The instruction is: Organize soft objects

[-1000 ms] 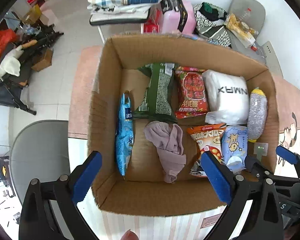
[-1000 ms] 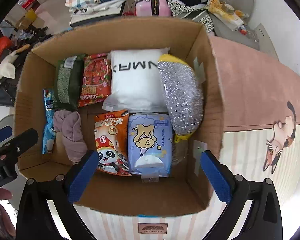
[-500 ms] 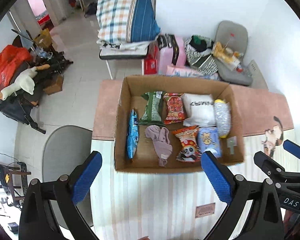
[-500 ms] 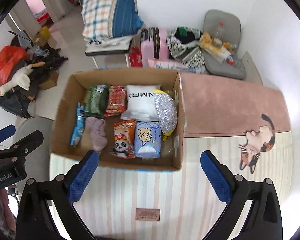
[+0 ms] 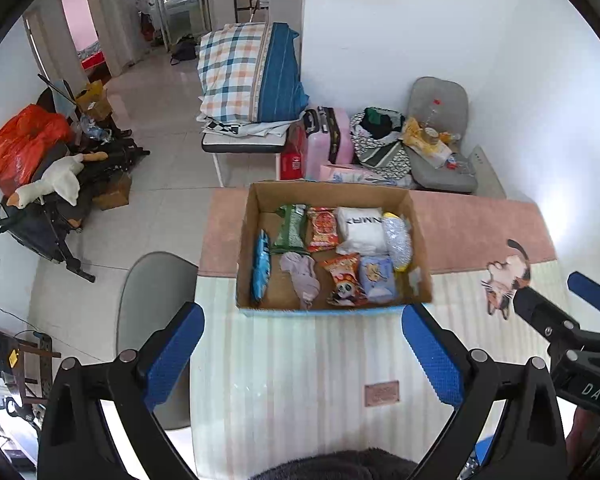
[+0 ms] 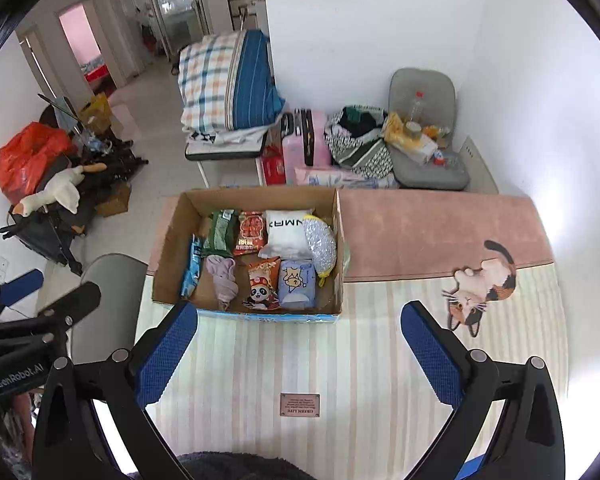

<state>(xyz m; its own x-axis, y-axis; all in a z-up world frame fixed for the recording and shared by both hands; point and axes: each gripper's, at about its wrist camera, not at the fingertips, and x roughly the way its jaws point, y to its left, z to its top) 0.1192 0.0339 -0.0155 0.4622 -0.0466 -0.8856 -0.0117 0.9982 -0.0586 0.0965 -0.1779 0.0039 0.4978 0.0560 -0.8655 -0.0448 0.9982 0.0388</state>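
Note:
An open cardboard box stands on the table and holds several soft items: a mauve cloth, a white packet, a silver scrubber, a blue tissue pack and snack bags. My left gripper is open and empty, well back from and above the box. My right gripper is open and empty too, beside it.
The table carries a striped and pink mat with a cat picture. A grey chair stands at the left edge. Beyond the table are a bed with a plaid quilt, a pink suitcase and a cluttered grey seat.
Both grippers have pulled up and back from the box, which now looks much smaller in both views. Both stay open and empty. The box contents have not moved.

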